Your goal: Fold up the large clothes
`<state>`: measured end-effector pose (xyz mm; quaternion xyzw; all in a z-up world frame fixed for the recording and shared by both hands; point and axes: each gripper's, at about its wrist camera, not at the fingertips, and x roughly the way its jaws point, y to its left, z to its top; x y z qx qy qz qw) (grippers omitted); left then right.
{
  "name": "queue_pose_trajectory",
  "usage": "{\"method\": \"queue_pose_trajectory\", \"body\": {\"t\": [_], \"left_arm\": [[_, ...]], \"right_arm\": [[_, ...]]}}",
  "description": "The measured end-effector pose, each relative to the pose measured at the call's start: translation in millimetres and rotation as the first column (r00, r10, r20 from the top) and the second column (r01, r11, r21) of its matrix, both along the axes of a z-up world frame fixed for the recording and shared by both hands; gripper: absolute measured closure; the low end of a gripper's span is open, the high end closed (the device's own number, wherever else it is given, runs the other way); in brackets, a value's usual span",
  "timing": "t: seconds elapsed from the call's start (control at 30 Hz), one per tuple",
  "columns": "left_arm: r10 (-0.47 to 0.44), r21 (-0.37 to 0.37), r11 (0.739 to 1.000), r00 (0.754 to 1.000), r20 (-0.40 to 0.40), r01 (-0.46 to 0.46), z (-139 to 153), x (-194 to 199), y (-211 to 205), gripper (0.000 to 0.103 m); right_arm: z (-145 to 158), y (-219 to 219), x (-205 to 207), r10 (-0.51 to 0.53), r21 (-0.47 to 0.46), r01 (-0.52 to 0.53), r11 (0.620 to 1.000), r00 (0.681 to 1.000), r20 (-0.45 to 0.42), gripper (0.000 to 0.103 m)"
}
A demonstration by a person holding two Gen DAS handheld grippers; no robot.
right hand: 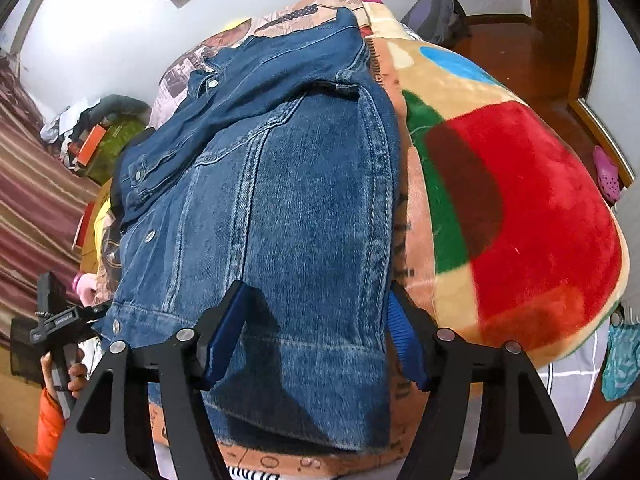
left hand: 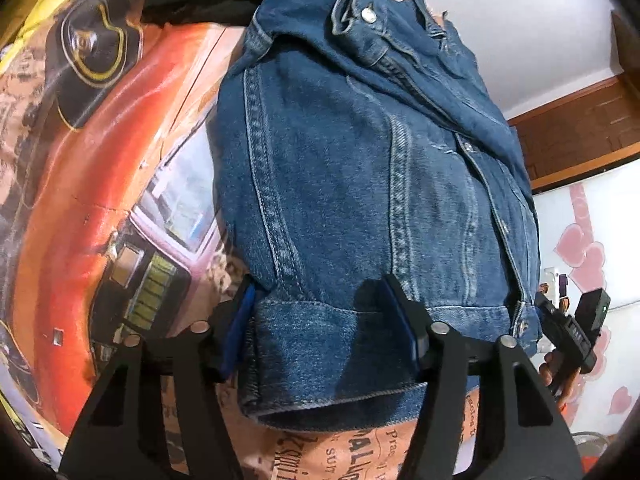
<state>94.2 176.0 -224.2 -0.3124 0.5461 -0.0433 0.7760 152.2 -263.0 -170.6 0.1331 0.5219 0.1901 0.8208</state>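
Left wrist view: the dark blue denim jacket (left hand: 360,168) lies flat on a printed bedspread with an orange car picture (left hand: 120,140), its sleeves already folded across the body and its buttoned hem band nearest the camera. The left gripper (left hand: 328,332) straddles the near left corner of that hem, jaws about half open, blue pads on either side of the cloth; I cannot tell whether they press it yet. Right wrist view shows the right gripper (right hand: 316,340) likewise set over the hem's right corner, jaws half open, with the denim jacket (right hand: 280,184) between them and no clear pinch. Both tools sit at the two hem corners, probably so the bottom edge can be lifted evenly and carried toward the collar for the next fold. Beside the jacket lies a plush blanket with red, green and cream blocks (right hand: 520,200). No container is visible holding anything relevant to the task.
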Motion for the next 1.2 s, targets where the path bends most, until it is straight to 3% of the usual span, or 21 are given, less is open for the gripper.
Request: {"method": "queue_pose_trajectory", "body": {"t": [0.03,0.07,0.1,0.13,0.2,0.5,0.67,0.73,0.87,1.0,1.1,1.2], "left_arm": [[0.003,0.012,1.000,1.000,-0.002,-0.003,1,-1,1,0.057],[0.008,0.032,0.999,1.000,-0.010,-0.007,2,2,2,0.063],[0.012,0.049,0.999,1.000,-0.011,-0.012,4,3,3,0.074],[0.014,0.056,0.998,1.000,0.003,-0.014,9,5,3,0.076],[0.014,0.051,0.999,0.999,0.043,-0.016,21,6,4,0.080],[-0.032,0.008,0.999,0.971,0.235,0.031,94,36,-2,0.089],[-0.050,0.046,0.998,0.938,0.344,0.037,137,69,8,0.089],[-0.043,0.075,0.997,0.916,0.399,0.014,158,87,17,0.089],[0.001,0.121,0.991,0.895,0.445,-0.061,175,134,37,0.089],[0.036,0.148,0.983,0.902,0.429,-0.110,160,186,55,0.089],[0.033,0.201,0.973,0.934,0.355,-0.111,124,227,57,0.088],[0.025,0.270,0.959,0.976,0.216,-0.085,77,260,53,0.084]], "right_arm": [[0,-1,2,-0.002,0.012,0.002,1.000,1.000,0.000,0.047],[1,-4,3,-0.003,0.017,0.003,1.000,1.000,0.000,0.062],[3,-5,5,-0.007,0.018,0.007,1.000,1.000,0.000,0.070],[5,-5,7,-0.009,0.026,0.009,1.000,1.000,-0.005,0.081],[13,-5,9,-0.009,0.042,0.008,0.999,1.000,0.009,0.088],[68,17,30,0.068,0.088,-0.084,0.993,0.984,0.166,0.091],[100,39,64,0.093,0.061,-0.113,0.992,0.960,0.265,0.091],[112,42,81,0.088,0.053,-0.109,0.993,0.947,0.309,0.091],[129,49,131,0.047,0.054,-0.071,0.996,0.930,0.364,0.092],[119,52,182,-0.021,0.072,-0.004,0.997,0.938,0.346,0.091],[84,53,218,-0.035,0.055,0.020,0.998,0.960,0.276,0.091],[45,57,241,-0.041,0.003,0.041,0.999,0.981,0.191,0.091]]}}
